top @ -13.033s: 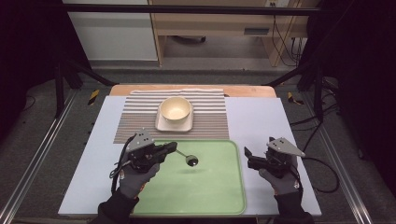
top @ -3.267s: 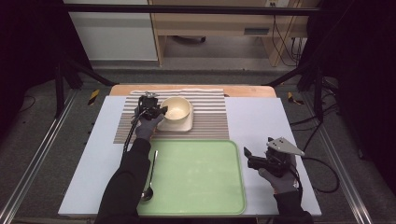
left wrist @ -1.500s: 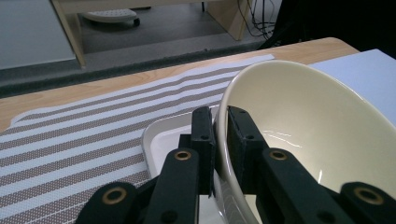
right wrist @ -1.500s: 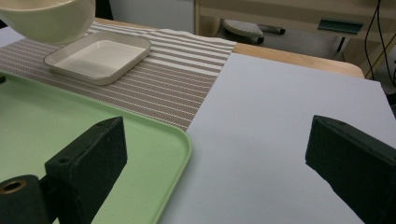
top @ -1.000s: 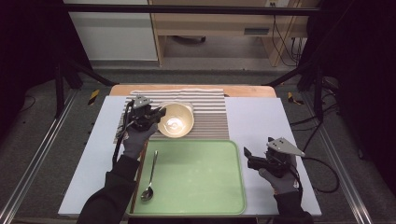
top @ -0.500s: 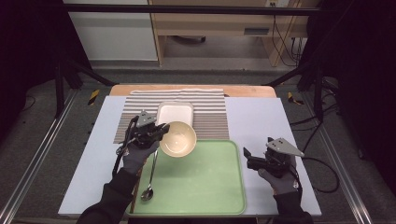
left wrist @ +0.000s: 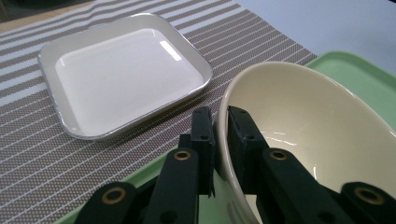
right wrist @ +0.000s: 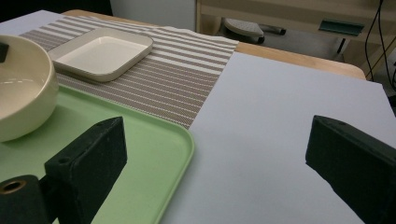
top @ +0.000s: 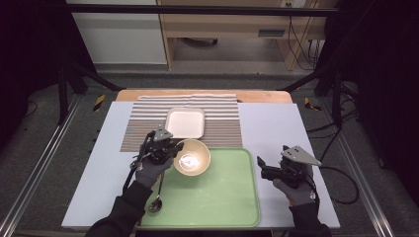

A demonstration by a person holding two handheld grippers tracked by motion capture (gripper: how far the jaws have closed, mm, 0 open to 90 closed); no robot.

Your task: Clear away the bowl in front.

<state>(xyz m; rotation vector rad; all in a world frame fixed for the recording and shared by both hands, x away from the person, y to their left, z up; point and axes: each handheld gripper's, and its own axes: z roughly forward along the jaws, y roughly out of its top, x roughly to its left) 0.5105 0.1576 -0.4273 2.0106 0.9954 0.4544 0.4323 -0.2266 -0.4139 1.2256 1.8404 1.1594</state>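
No brand, label or writing can be read on anything here.

The left tongs (left wrist: pixel 220 135) are clenched on the rim of the bowl (top: pixel 191 157): in the left gripper view one black jaw presses the outside of the wall and the other the inside, with the thin rim between them. The bowl is round, cream, glossy like glazed ceramic, with bright highlights on its inner curve. It hangs to the right of the left tongs (top: pixel 170 150), tilted, over the near-left corner region of the tray (top: pixel 222 207); whether its foot touches the tray cannot be told.

The tray is pale green, smooth and matt like plastic, rectangular with rounded corners and a low raised lip. Beyond the left tongs lies the plate (left wrist: pixel 116 70), a shallow square dish with rounded corners, white and shiny, with a greyish rim. It rests on the placemat (top: pixel 222 116), a woven mat with a fine mesh texture and brown and white stripes. Just behind and below the left tongs, a metal spoon (top: pixel 156 203) lies along the tray's left edge, its bowl nearest the person.

The right tongs (top: pixel 262 168) stand released, jaws wide apart, with nothing between them, over the pale blue-grey sheet (right wrist: pixel 280 121) that covers the wooden worktop (top: pixel 262 96), just right of the tray.
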